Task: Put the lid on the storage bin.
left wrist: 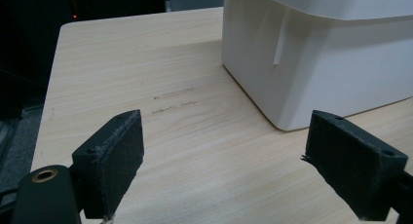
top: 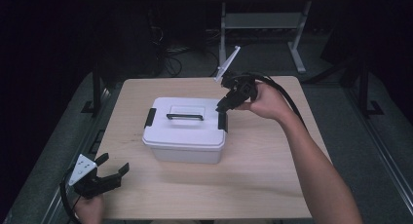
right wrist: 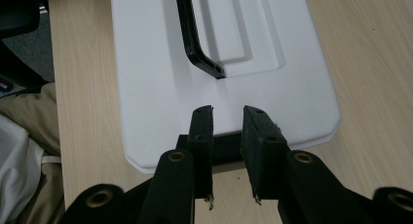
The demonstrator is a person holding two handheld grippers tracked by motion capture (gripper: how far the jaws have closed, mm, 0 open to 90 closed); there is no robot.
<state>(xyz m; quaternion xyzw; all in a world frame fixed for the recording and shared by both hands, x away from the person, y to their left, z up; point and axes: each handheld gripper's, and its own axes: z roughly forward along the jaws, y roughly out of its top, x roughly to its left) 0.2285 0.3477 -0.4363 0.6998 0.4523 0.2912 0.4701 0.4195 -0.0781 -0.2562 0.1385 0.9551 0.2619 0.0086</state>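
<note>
So the big thing here is the surface (top: pixel 272 185), light wood, taking up most of the high view, and sitting around the middle of it is the white storage box (top: pixel 187 136) with its lid (top: pixel 187 118) on and a black carry handle (top: pixel 185 117) lying flat across the top. Looks to me like the job in hand is popping the black latch (top: pixel 222 121) on the box's right end. The right tool (top: pixel 225 105) is right over that latch, center-right of the high view, and in the right gripper view its jaws are fairly narrow with the latch (right wrist: pixel 226 148) sitting behind them at the lid edge; I can't tell for sure if they're actually pinching it or just touching. Main worry imo: nothing is bracing the box. The left tool (top: pixel 113 166) is way down in the lower left of the high view, jaws wide with nothing in them, well apart from the box, which in its own view sits at upper right (left wrist: pixel 316 63). So if the right one levers the latch, the whole box could slide or tip up on that end instead of the clip releasing. Smaller risk: the pads (right wrist: pixel 202 136) slip off that slim latch and skid across the lid. The far latch (top: pixel 150 117) on the left end looks shut too, so the lid won't lift yet.
</note>
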